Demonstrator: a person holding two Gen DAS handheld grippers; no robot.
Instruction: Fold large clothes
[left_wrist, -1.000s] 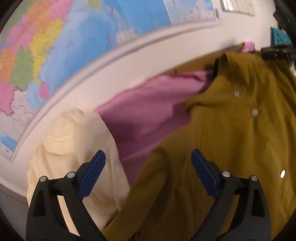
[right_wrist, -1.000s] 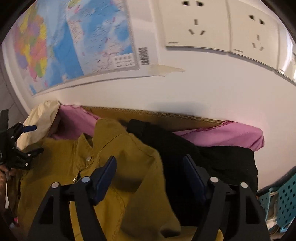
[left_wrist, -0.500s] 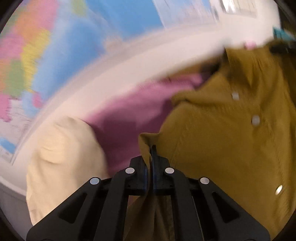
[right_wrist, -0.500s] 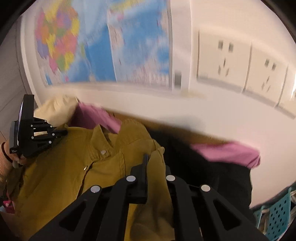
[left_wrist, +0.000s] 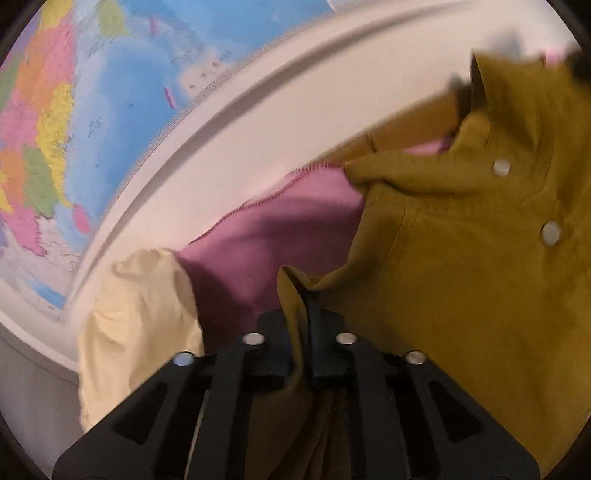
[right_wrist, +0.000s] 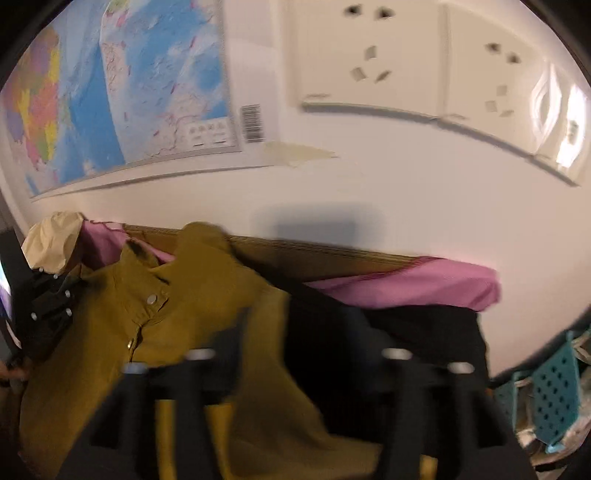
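Both jaws opening since clamping crumpled mustard shirt (left_wrist: 461, 280).

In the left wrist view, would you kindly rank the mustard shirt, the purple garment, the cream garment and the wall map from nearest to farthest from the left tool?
1. Mustard shirt: a fold lies between the left tool's opening jaws.
2. Purple garment: just behind, slightly left.
3. Cream garment: lower left; close to the purple one, hard to separate.
4. Wall map: upper left, farthest.
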